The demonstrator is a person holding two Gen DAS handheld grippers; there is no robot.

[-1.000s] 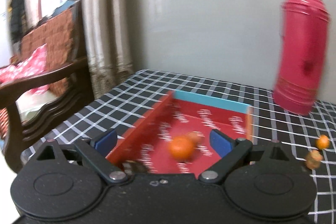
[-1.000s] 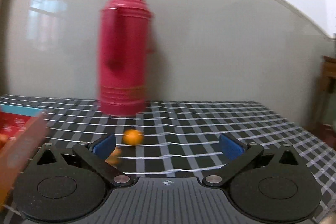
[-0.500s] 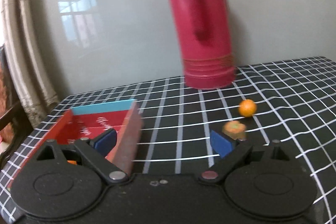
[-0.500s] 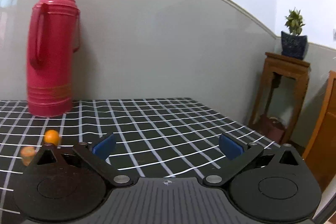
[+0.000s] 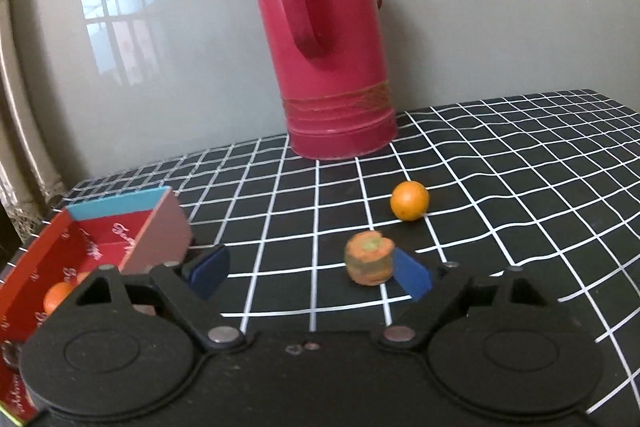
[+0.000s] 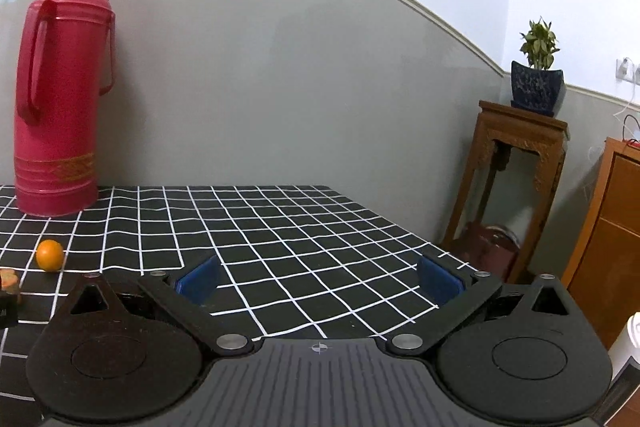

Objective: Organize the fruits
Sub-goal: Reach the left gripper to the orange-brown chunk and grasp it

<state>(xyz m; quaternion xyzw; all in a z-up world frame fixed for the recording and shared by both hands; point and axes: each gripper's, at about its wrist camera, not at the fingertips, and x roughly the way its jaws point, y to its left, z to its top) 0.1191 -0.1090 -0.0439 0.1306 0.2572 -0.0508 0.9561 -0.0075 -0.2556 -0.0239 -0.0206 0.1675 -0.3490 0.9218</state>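
Left gripper swung from red box, jaws closing, toward persimmon.

Two oranges, one stubby orange-green fruit, one red box, one red thermos.

- table, black cloth with white grid
- red thermos at back edge
- orange, squat orange fruit mid-table
- red box near left edge
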